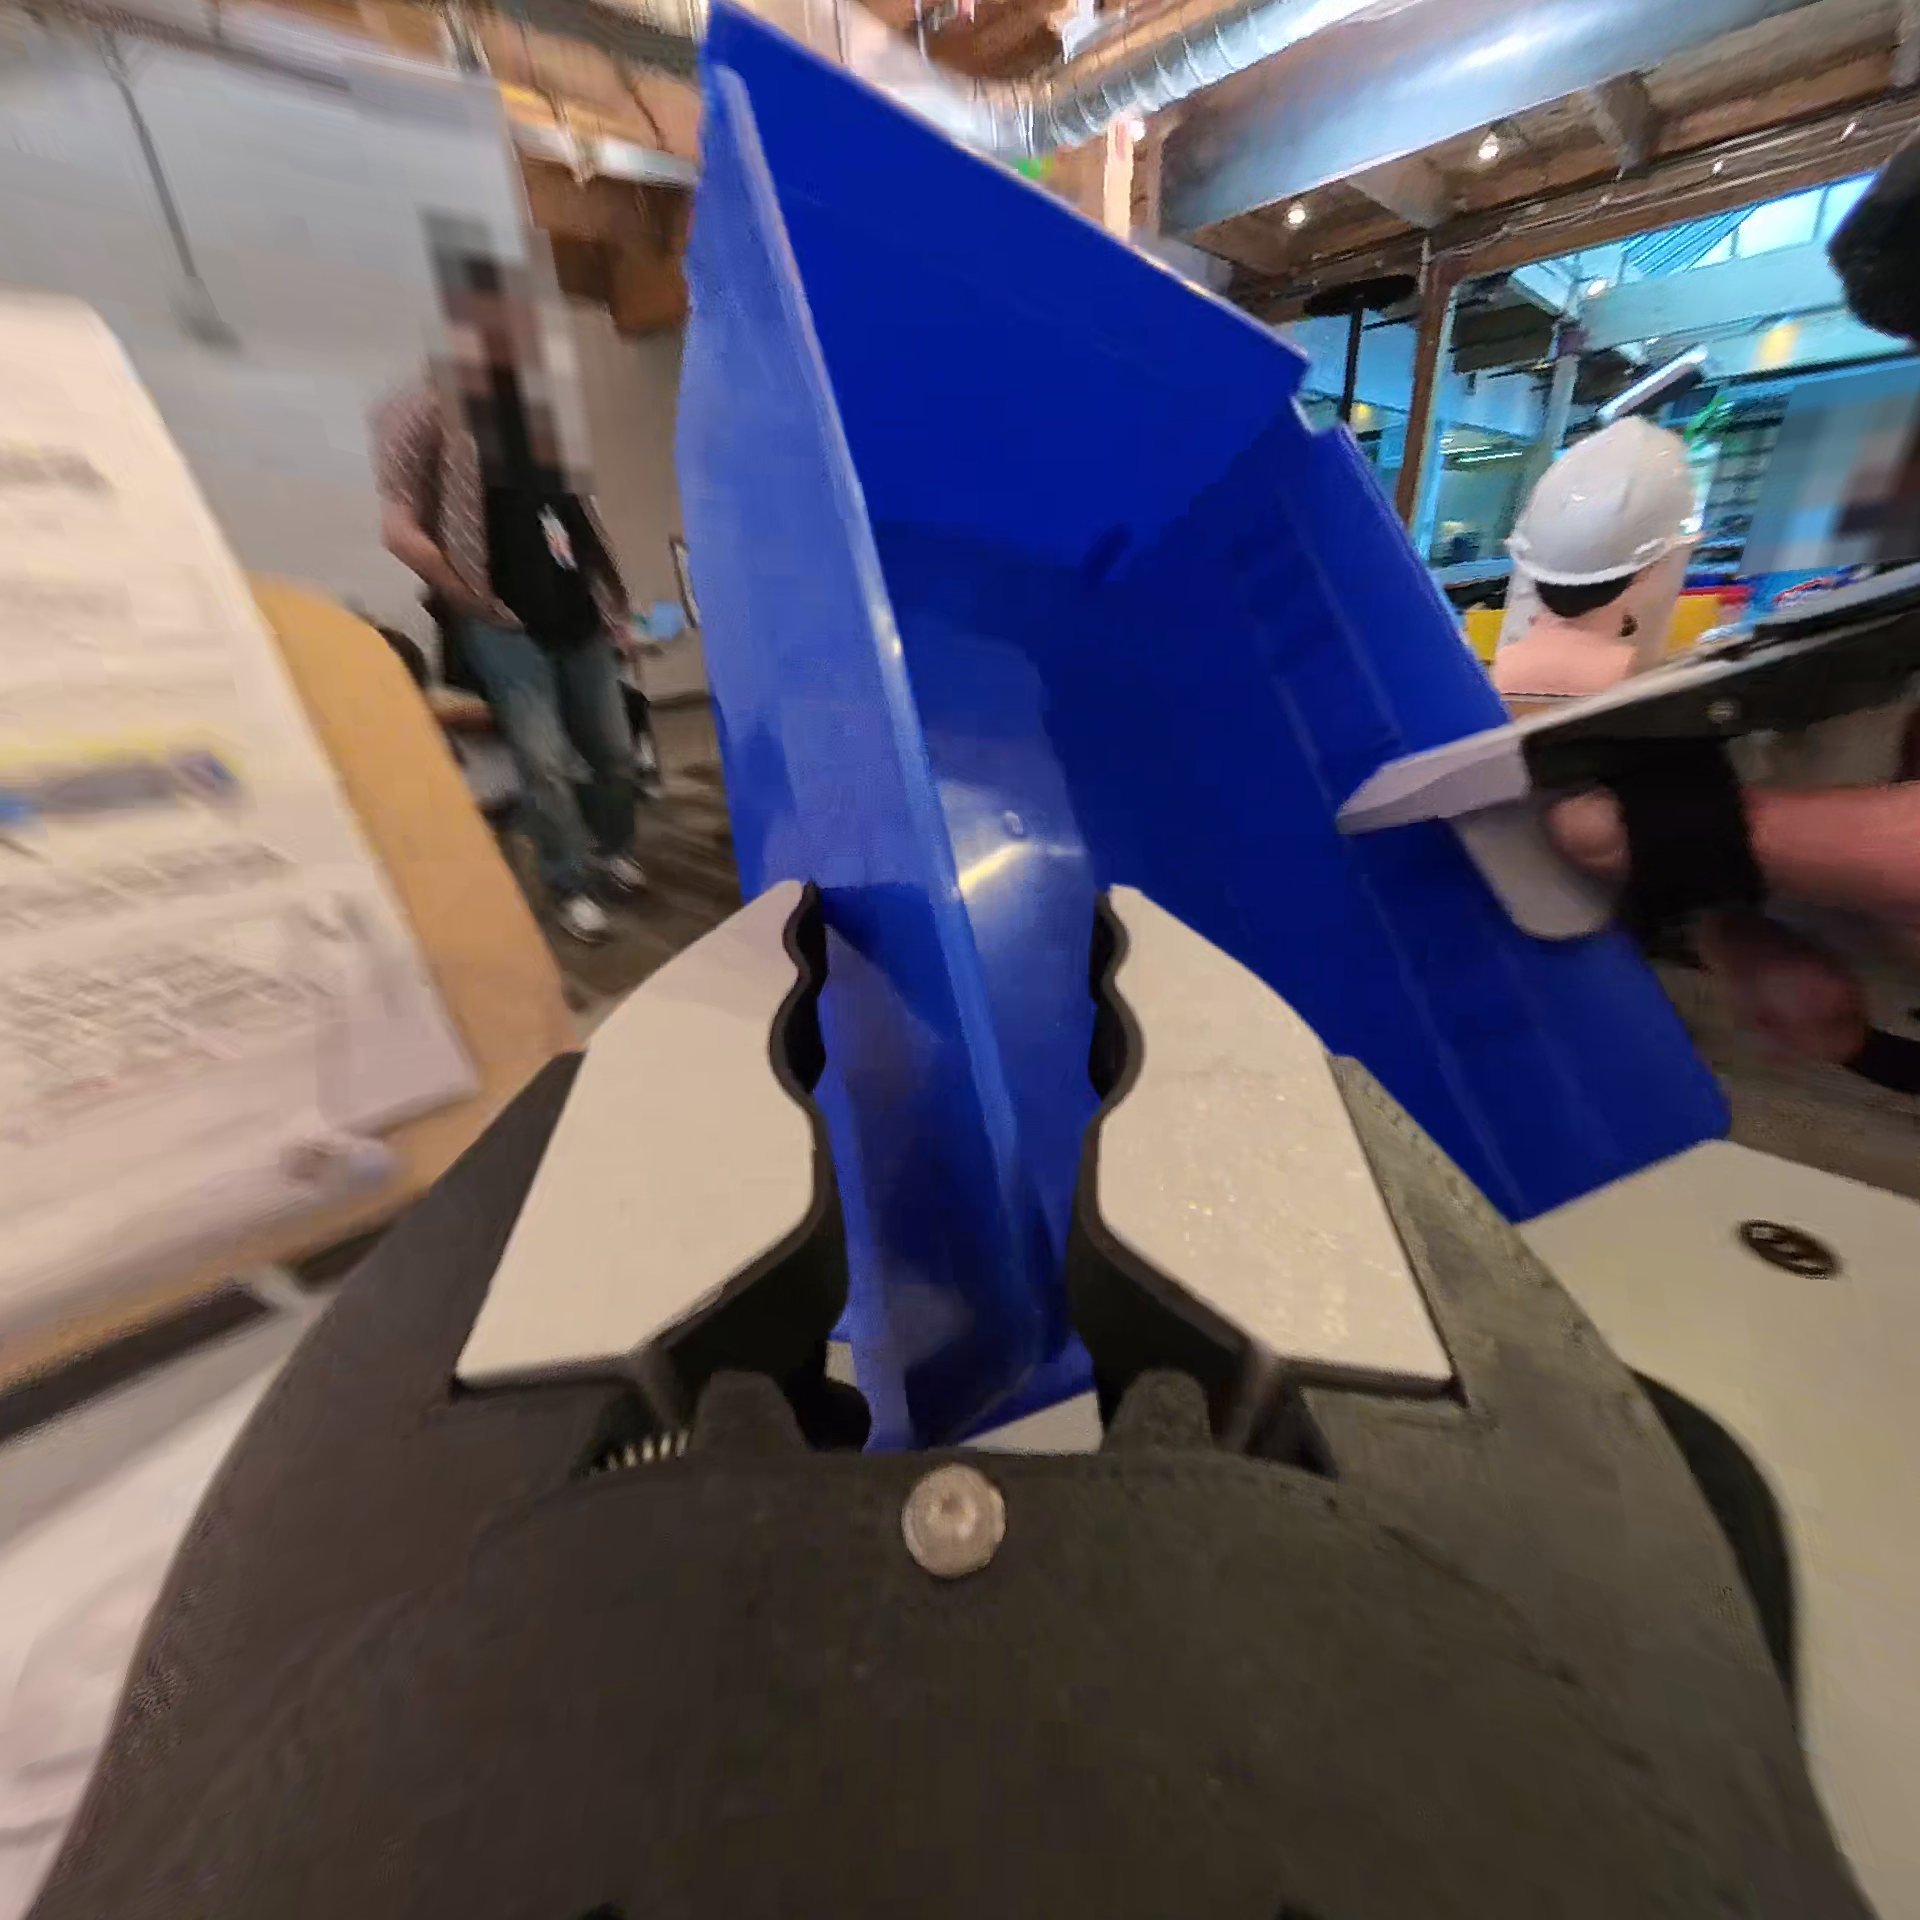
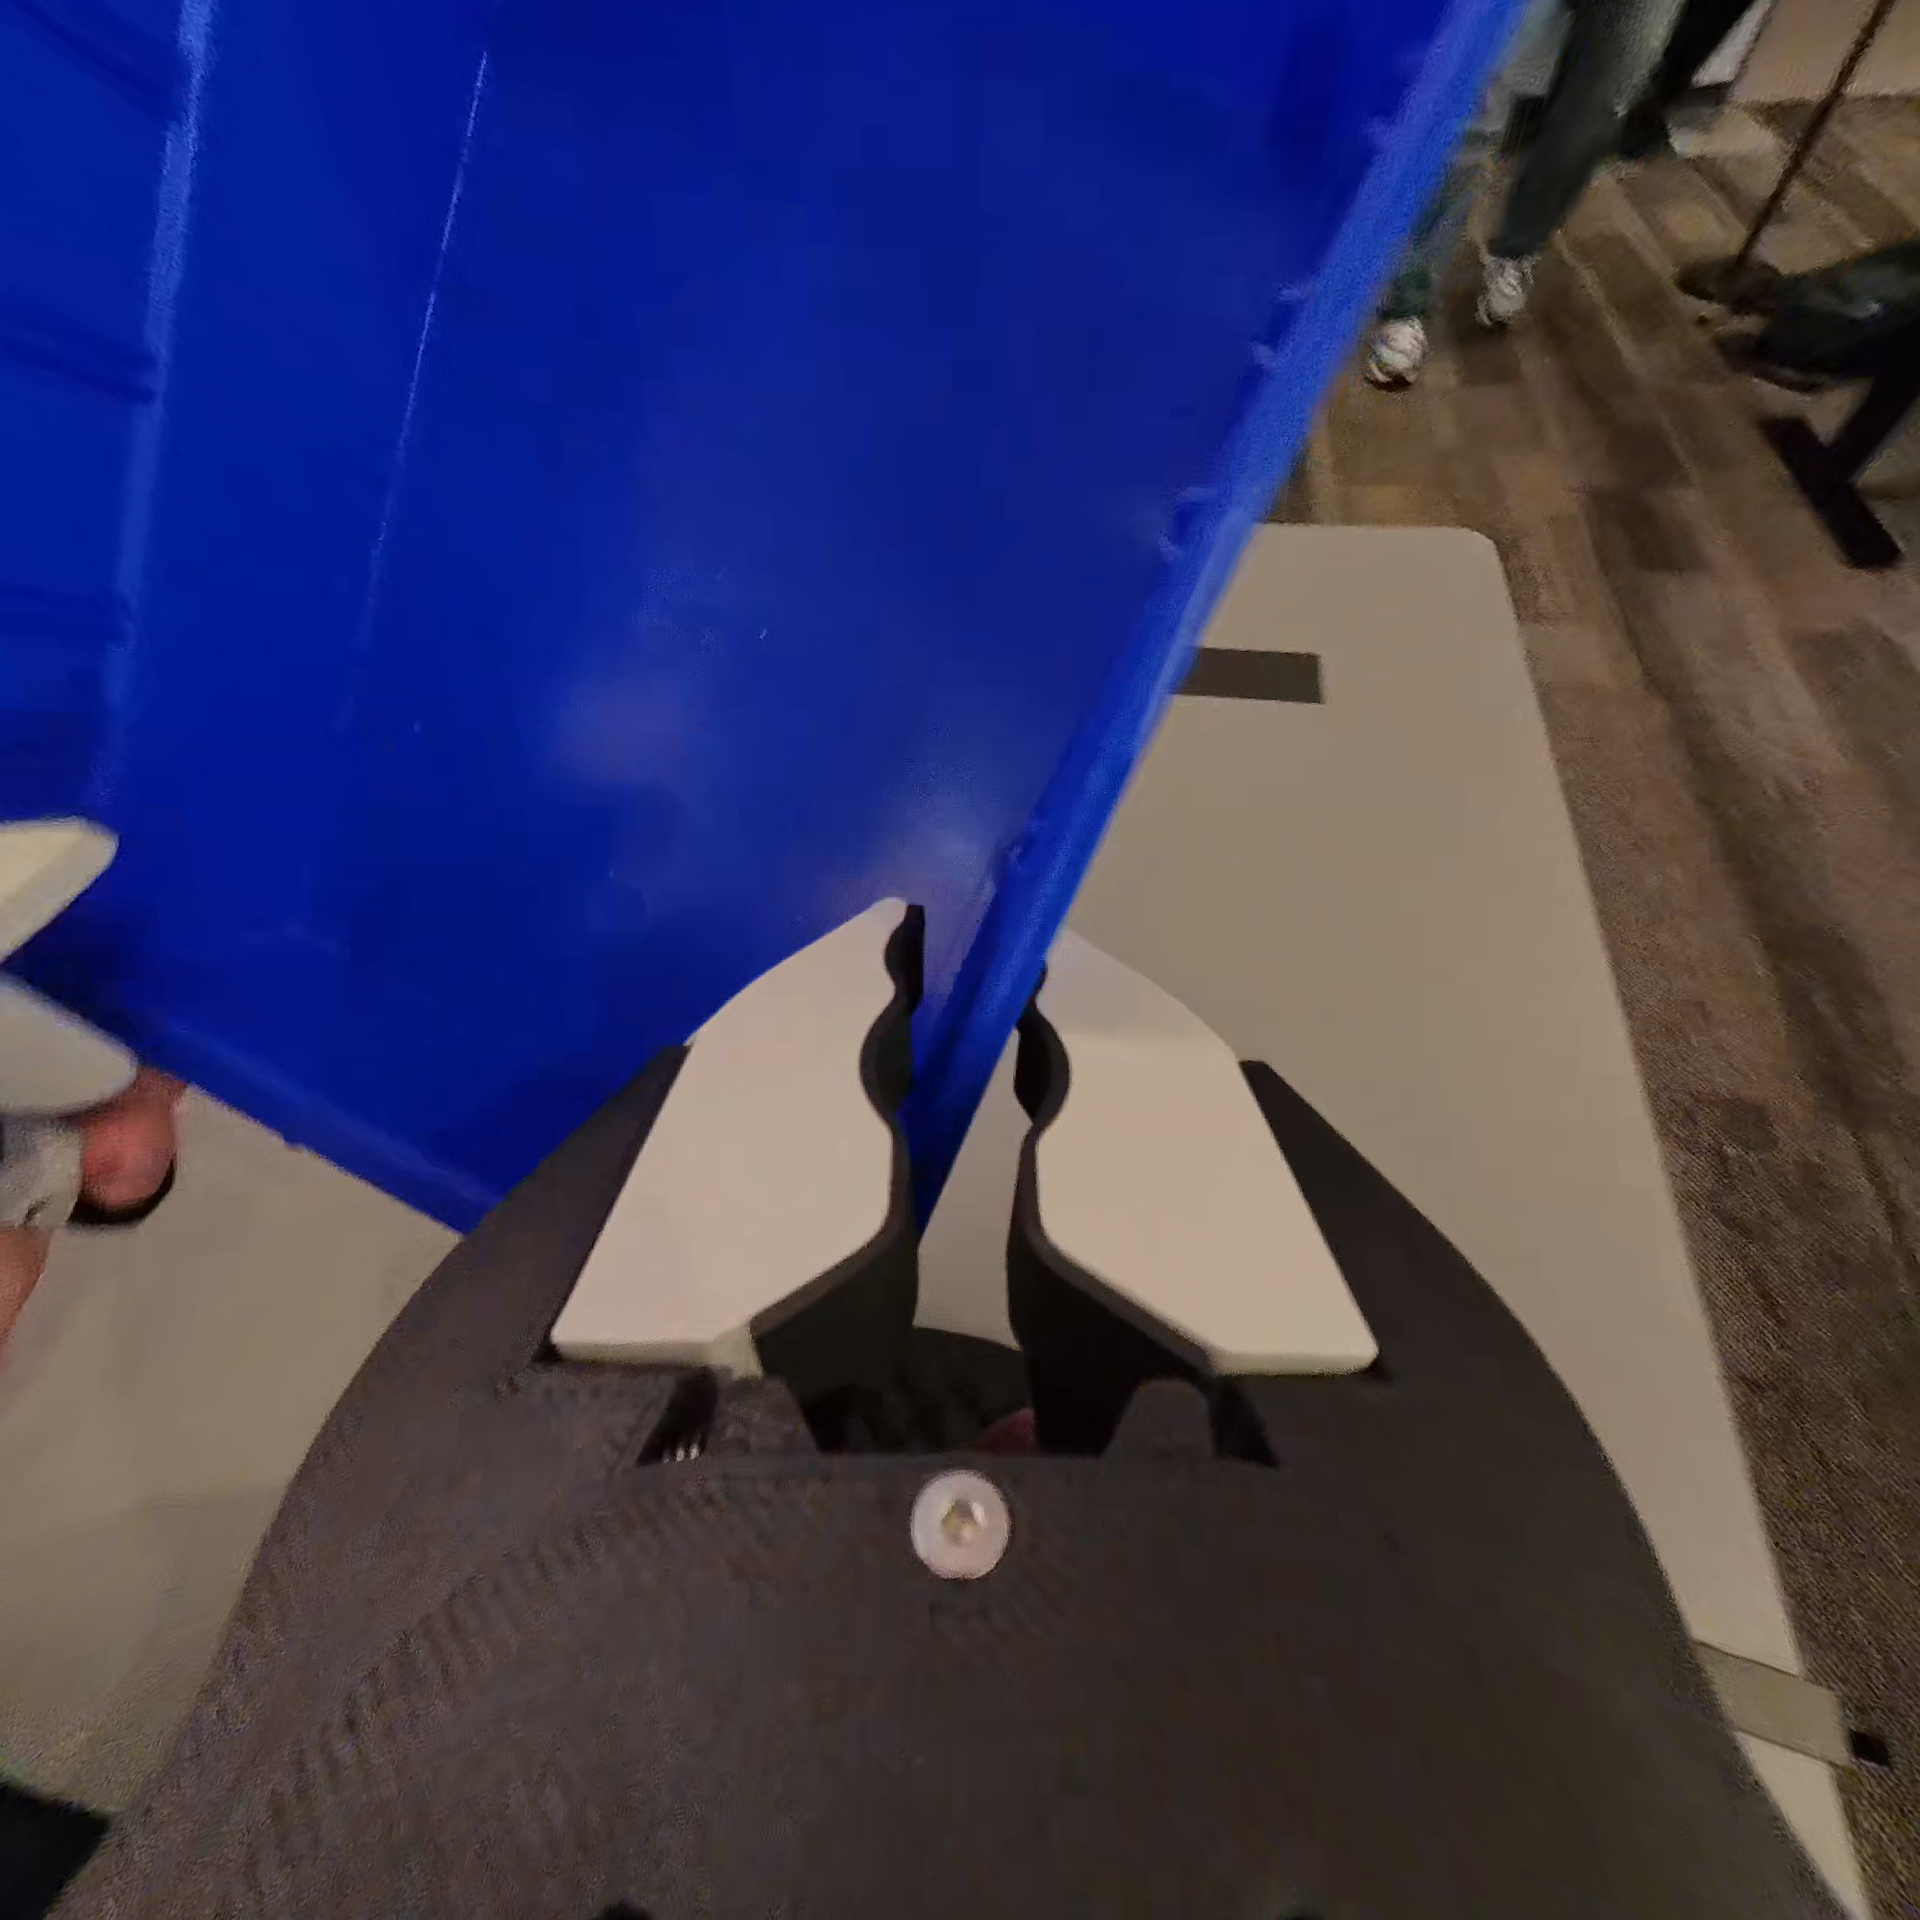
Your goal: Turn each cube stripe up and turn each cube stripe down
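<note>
A blue plastic bin point(image 1: 1091, 520) is held up off the white table point(image 1: 1714, 1403), tilted, with its empty inside facing the left wrist view. My left gripper point(image 1: 951, 935) is shut on one wall of the bin, which fills the space between the pads. My right gripper point(image 1: 1455, 831) shows at the right of that view, clamped on the opposite wall. In the right wrist view my right gripper point(image 2: 977, 966) is shut on the bin's rim, and the bin point(image 2: 623, 468) fills the upper left. The left gripper's fingers point(image 2: 42, 935) show at the far left edge. No cube is in view.
The white table point(image 2: 1351, 935) carries a black tape mark point(image 2: 1252, 675); carpeted floor point(image 2: 1714, 727) lies beyond its edge. A person point(image 1: 520, 623) stands behind at the left. A board with paper sheets point(image 1: 156, 727) leans at the left. A mannequin head with a white hard hat point(image 1: 1600, 520) is at the right.
</note>
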Action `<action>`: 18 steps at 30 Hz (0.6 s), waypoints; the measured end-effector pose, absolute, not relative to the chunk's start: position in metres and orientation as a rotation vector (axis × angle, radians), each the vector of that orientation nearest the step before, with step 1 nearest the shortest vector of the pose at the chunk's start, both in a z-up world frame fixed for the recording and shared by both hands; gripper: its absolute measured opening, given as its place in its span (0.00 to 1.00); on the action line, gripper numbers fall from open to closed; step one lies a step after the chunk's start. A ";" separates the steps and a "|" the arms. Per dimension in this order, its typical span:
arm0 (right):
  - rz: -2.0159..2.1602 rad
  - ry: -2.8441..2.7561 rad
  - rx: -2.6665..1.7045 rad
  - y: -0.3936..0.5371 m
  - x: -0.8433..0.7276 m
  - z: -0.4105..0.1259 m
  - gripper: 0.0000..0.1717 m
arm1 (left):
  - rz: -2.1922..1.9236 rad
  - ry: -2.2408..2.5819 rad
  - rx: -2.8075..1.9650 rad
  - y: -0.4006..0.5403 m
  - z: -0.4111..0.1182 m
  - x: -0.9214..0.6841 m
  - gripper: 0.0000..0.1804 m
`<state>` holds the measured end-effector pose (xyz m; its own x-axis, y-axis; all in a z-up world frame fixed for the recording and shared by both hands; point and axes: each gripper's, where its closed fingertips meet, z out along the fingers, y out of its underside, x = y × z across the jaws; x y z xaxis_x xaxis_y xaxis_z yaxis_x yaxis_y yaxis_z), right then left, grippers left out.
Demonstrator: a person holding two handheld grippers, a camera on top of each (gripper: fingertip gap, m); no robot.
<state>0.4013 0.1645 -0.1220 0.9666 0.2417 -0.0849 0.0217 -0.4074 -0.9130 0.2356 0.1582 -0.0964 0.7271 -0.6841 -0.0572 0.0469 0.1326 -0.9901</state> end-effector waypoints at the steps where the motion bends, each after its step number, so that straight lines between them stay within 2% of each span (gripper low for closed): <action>1: 0.204 -0.176 -2.011 0.175 0.418 -0.130 0.06 | -0.630 0.577 -1.404 0.164 -0.113 0.249 0.28; 2: 0.141 -0.179 -2.055 0.186 0.435 -0.140 0.03 | -0.687 0.580 -1.459 0.167 -0.130 0.261 0.26; 7: 0.149 -0.281 -2.333 0.240 0.462 -0.209 0.03 | -0.864 0.465 -1.672 0.191 -0.196 0.292 0.32; 11: 0.172 -0.344 -2.471 0.274 0.458 -0.260 0.03 | -0.970 0.323 -1.839 0.224 -0.239 0.288 0.31; 18: 0.123 -0.437 -2.582 0.340 0.456 -0.275 0.02 | -1.082 0.202 -1.943 0.267 -0.264 0.291 0.34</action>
<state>0.4558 0.3397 -0.2750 0.9439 0.3302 -0.0037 0.2833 -0.8157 -0.5043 0.2914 0.2669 -0.2639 0.6076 -0.5093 0.6094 0.2549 -0.6017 -0.7570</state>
